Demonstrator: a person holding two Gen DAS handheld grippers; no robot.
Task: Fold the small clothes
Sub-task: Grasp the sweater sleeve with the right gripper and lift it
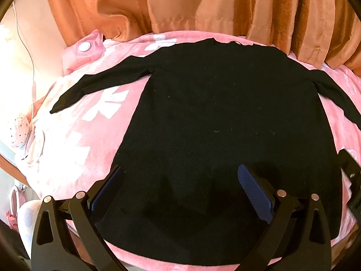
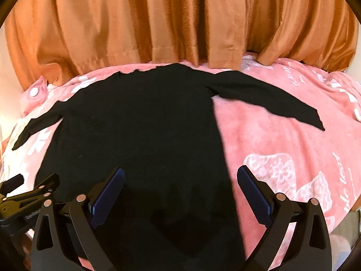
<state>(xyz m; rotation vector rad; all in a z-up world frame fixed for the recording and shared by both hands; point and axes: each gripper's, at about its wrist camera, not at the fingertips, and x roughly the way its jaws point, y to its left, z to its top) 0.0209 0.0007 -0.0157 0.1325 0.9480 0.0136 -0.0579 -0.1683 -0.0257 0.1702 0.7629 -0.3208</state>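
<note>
Both claws, the left gripper (image 1: 180,189) and right gripper (image 2: 180,189), gaped wide and empty above the hem of the black long-sleeved knit top (image 1: 221,124). It lay flat on the pink fleece blanket (image 1: 94,122), sleeves out toward nine and three o'clock; I judged no fold begun.

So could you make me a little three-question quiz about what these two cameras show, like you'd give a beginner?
1. True or false: the black sweater is already folded in half.
2. What is the sweater lying on?
A. a wooden floor
B. a pink blanket
C. a metal tray
3. Fill in: both sleeves are spread out to the sides, and the left claw and right claw are both ____, holding nothing.

Key
1. False. It lies flat and spread out, with the left sleeve and right sleeve extended.
2. B. Orange curtains hang behind it.
3. open
</note>
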